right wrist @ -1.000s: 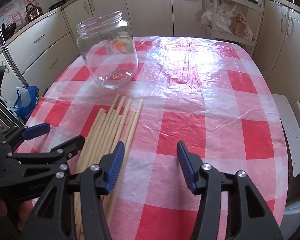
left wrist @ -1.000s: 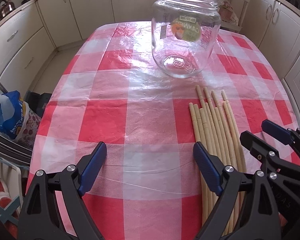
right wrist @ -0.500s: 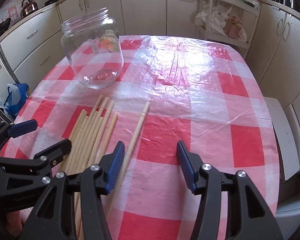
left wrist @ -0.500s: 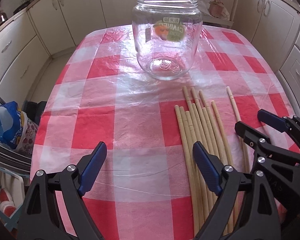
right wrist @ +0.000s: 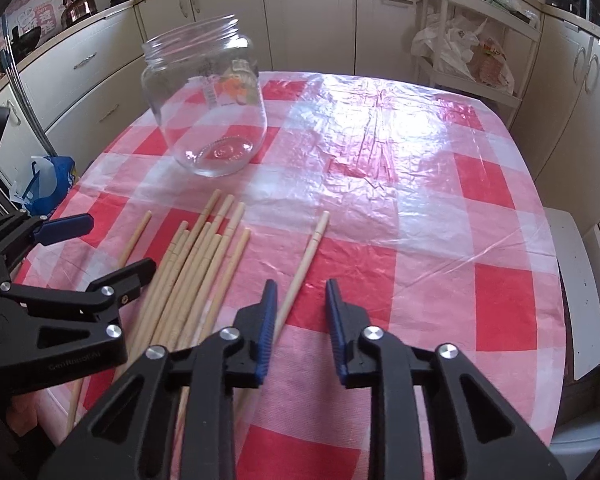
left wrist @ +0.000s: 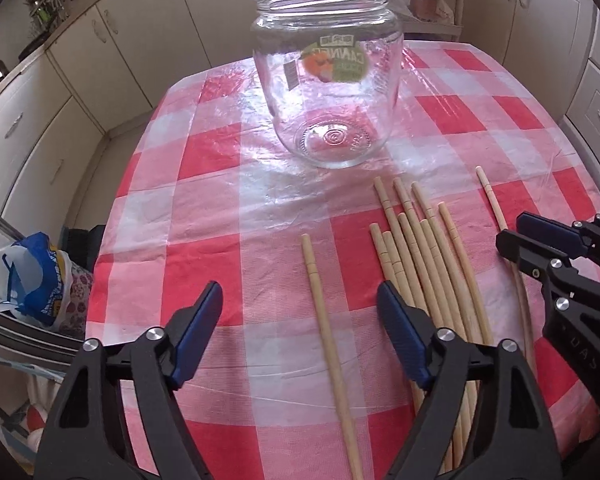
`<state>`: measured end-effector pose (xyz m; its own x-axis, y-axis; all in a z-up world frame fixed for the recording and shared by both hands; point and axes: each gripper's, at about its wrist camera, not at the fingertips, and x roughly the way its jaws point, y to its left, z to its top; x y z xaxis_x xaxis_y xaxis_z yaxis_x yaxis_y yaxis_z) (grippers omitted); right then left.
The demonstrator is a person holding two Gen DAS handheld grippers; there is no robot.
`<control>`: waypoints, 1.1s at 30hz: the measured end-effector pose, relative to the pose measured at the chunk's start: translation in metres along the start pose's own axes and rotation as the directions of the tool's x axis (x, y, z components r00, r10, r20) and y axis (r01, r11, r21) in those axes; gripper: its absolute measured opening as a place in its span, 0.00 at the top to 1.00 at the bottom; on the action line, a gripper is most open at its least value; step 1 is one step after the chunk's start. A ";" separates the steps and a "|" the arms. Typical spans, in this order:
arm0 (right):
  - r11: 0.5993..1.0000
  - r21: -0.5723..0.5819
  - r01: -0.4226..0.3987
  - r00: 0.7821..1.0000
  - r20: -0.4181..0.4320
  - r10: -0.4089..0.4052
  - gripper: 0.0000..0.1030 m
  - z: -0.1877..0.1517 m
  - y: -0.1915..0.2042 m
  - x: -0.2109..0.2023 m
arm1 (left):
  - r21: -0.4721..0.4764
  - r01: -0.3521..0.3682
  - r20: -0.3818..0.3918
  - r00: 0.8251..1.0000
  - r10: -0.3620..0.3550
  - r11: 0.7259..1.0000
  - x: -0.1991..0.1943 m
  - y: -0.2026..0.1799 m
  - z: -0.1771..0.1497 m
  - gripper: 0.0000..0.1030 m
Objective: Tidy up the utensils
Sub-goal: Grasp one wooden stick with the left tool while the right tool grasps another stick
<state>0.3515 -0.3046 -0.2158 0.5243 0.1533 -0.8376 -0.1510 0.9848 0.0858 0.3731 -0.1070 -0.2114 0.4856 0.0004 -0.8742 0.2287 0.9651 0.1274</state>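
Observation:
An empty clear glass jar (left wrist: 327,80) stands upright on the checked tablecloth; it also shows in the right wrist view (right wrist: 206,98). Several wooden chopsticks (left wrist: 424,256) lie in a bundle in front of it, also seen in the right wrist view (right wrist: 196,276). One chopstick (left wrist: 326,332) lies apart on the left, between the fingers of my open, empty left gripper (left wrist: 300,340). Another single chopstick (right wrist: 304,264) lies apart on the right, its near end beside the left finger of my right gripper (right wrist: 300,328), which is open with a narrower gap and holds nothing.
The table (right wrist: 440,208) has a red and white checked plastic cover. Cream kitchen cabinets (right wrist: 100,76) ring it. A blue and white bag (left wrist: 36,280) sits on the floor at the left. A rack with plastic bags (right wrist: 468,52) stands behind the table.
The left gripper has shifted left, and one chopstick now lies apart from the bundle between its fingers. The right gripper's fingers have closed in to a narrower gap beside the right-hand stick.

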 end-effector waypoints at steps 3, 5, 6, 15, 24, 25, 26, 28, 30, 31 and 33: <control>0.999 0.022 -0.032 0.999 -0.011 0.032 0.88 0.002 -0.007 0.000 | 0.020 0.039 -0.010 0.999 -0.038 0.999 0.000 -0.004 0.004 0.51; 0.999 0.015 -0.040 0.999 -0.016 0.041 0.90 0.003 -0.005 0.002 | 0.036 0.071 -0.016 0.997 -0.070 0.997 -0.001 -0.006 0.004 0.63; 0.999 0.002 -0.035 0.999 -0.018 0.035 0.90 0.003 -0.003 0.002 | 0.038 0.092 -0.021 0.996 -0.092 0.995 -0.002 -0.006 0.004 0.69; 1.000 -0.020 -0.022 0.999 -0.025 0.022 0.94 0.002 0.000 0.003 | -0.047 0.258 -0.129 0.957 -0.262 0.965 0.001 0.022 0.006 0.95; 0.999 -0.012 -0.030 0.999 -0.026 0.030 0.94 0.001 -0.002 0.003 | 0.070 0.185 -0.148 0.974 -0.173 0.980 -0.003 0.007 0.001 0.94; 0.999 -0.006 -0.032 0.999 -0.025 0.032 0.94 0.001 -0.002 0.003 | 0.085 0.172 -0.149 0.976 -0.158 0.981 -0.003 0.004 0.001 0.94; 0.999 -0.005 -0.033 0.999 -0.024 0.033 0.94 0.001 -0.002 0.003 | 0.094 0.165 -0.148 0.977 -0.150 0.982 -0.004 0.002 0.001 0.94; 0.999 -0.003 -0.034 0.999 -0.023 0.034 0.94 0.001 -0.002 0.002 | 0.077 0.174 -0.147 0.976 -0.162 0.982 -0.005 0.004 0.001 0.95; 0.999 0.003 -0.037 0.999 -0.020 0.037 0.94 0.000 -0.002 0.002 | 0.056 0.181 -0.101 0.979 -0.175 0.982 -0.015 0.009 0.003 0.95; 0.999 0.005 -0.038 0.999 -0.018 0.038 0.94 0.000 -0.003 0.002 | 0.044 0.180 -0.061 0.982 -0.177 0.983 -0.024 0.013 0.007 0.95; 0.999 0.015 -0.043 0.999 -0.013 0.043 0.94 -0.001 -0.005 0.001 | -0.005 0.229 0.051 0.972 -0.228 0.973 -0.050 0.023 0.020 0.95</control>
<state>0.3523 -0.3092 -0.2178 0.5064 0.1945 -0.8401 -0.1608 0.9784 0.1295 0.3707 -0.0900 -0.1554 0.4632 -0.2335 -0.8549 0.3295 0.9409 -0.0785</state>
